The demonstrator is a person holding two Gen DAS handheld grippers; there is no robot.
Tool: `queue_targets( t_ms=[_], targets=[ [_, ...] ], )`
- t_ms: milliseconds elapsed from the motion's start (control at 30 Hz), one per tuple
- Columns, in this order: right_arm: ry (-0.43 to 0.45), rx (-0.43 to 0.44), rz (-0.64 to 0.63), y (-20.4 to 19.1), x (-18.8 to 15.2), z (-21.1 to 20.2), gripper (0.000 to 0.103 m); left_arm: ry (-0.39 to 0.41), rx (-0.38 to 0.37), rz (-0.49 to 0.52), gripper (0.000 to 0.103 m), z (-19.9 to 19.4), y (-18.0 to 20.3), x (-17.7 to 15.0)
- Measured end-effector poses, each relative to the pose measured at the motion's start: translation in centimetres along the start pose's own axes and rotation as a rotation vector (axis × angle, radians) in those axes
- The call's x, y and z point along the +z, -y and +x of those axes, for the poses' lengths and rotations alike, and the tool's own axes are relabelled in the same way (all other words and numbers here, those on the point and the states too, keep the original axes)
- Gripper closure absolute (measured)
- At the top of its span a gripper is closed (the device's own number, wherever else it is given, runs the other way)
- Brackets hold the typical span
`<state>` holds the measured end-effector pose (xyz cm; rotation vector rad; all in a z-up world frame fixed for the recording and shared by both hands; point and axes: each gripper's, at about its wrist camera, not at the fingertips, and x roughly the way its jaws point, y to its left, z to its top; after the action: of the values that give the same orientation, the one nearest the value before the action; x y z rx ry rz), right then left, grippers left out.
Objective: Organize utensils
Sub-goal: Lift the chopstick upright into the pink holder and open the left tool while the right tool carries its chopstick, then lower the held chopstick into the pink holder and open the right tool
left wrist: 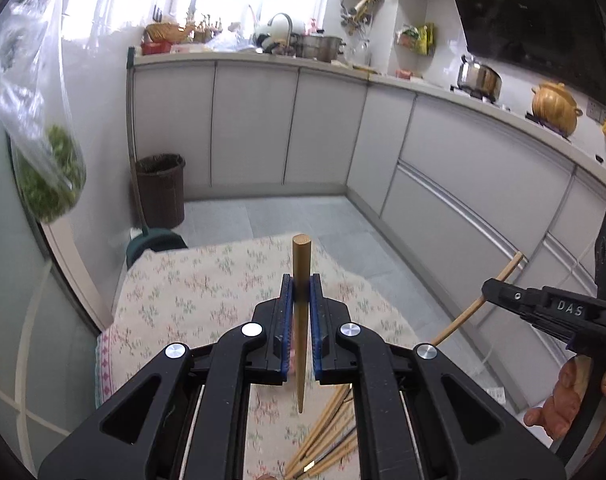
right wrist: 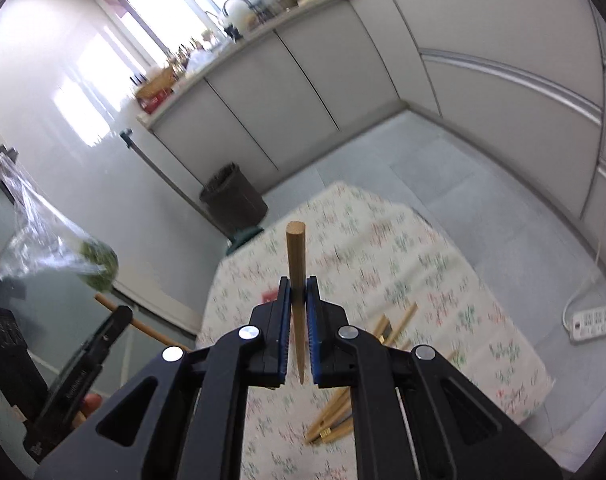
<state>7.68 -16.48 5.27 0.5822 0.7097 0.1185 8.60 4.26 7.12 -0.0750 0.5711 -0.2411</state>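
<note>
Now two tongs, left tongs (left wrist: pixel 302 286) and right tongs (right wrist: pixel 299 290), one chopstick (left wrist: pixel 301 276) each

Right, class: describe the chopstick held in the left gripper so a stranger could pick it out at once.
Start at the table with the flowered cloth. Above it the left gripper is shut on one wooden chopstick, thick round end pointing away. Unlike the loose chopsticks lying on the cloth, it is lifted clear.
</note>
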Motion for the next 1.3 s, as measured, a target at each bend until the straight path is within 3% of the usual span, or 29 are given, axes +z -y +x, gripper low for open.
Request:
queue_targets(
  t_ms=[233,433,500,567,600,800,967,1300],
  targets=[
    [0.069,0.021,-0.014,-1.7,5.6,1.8,0.095,0.057,0.053,-0.04,0.096,2.8,-0.5,3.8],
    [0.068,0.033,-0.043,-2.1,7.3,5.9,0.095,0.02,0.079,-0.078,0.095,7.6,-1.8,3.6],
    [0.067,0.035,-0.063,-2.5,7.3,7.4,0.095,-0.012,0.072,-0.091,0.094,9.1,-2.3,2.7],
    [0.057,0.035,-0.093,-3.2,7.1,9.0,0.095,-0.036,0.07,-0.098,0.08,10.0,-2.8,2.0],
    [0.052,0.033,-0.105,-3.5,7.1,9.9,0.095,-0.037,0.059,-0.109,0.078,10.1,-3.1,1.7],
    [0.033,0.021,-0.174,-5.0,5.9,12.7,0.095,0.012,0.093,-0.128,0.074,8.6,-4.2,1.0],
    [0.009,0.005,-0.207,-5.6,4.5,14.6,0.095,0.023,0.106,-0.167,0.063,7.8,-5.6,1.5],
    [-0.018,-0.002,-0.254,-6.4,2.2,17.5,0.092,0.018,0.159,-0.169,0.061,7.8,-6.2,1.3]
  ],
)
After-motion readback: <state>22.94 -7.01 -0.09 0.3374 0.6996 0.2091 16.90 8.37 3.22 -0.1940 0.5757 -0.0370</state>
